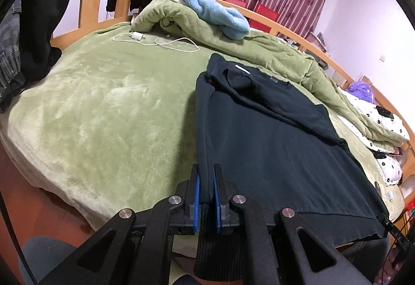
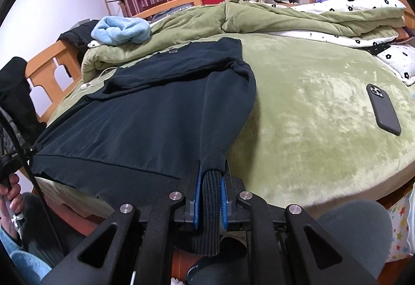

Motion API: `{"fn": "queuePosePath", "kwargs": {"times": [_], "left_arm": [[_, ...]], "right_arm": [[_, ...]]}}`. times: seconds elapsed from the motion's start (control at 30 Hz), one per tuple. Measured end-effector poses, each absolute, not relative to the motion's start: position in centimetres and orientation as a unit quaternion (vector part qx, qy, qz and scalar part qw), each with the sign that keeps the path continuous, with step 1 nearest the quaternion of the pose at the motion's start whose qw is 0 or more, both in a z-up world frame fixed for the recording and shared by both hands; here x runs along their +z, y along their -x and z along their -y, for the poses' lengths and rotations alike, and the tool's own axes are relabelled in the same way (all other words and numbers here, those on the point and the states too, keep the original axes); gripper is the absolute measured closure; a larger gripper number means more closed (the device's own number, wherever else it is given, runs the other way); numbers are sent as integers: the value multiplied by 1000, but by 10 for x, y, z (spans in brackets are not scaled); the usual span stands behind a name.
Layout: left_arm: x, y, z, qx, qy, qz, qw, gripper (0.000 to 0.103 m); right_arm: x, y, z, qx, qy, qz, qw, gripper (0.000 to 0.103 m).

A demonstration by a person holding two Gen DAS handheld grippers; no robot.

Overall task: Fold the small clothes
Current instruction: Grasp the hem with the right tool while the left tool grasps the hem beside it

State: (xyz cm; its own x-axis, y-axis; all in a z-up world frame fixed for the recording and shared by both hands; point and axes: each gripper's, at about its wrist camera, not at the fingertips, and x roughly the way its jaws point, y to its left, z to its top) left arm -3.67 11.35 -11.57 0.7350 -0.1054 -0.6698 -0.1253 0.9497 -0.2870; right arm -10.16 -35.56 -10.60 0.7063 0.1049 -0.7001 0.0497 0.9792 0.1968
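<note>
A dark navy sweatshirt (image 1: 280,155) lies spread on the green bed cover (image 1: 103,108), neck toward the far side, one sleeve folded across its chest. My left gripper (image 1: 206,181) is shut on the sweatshirt's left hem corner at the bed's near edge; the ribbed hem hangs below the pads. In the right wrist view the sweatshirt (image 2: 145,113) lies left of centre. My right gripper (image 2: 211,176) is shut on the ribbed cuff of its right sleeve (image 2: 228,103), which runs from the shoulder down to the near edge.
A bunched green quilt (image 1: 220,33) with a light blue towel (image 1: 212,5) lies along the far side. A white charger and cable (image 1: 155,41) lie behind the sweatshirt. A dark phone (image 2: 384,108) lies on the cover to the right. A flowered pillow (image 2: 396,62) lies at far right.
</note>
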Motion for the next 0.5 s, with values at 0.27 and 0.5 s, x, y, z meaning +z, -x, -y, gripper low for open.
{"fn": "queuePosePath", "kwargs": {"times": [0.27, 0.5], "left_arm": [[-87, 24, -95, 15, 122, -341, 932, 93], [-48, -8, -84, 18, 103, -319, 942, 93]], "right_arm": [[-83, 97, 354, 13, -99, -359, 928, 91], [-57, 69, 358, -3, -105, -347, 932, 91]]}}
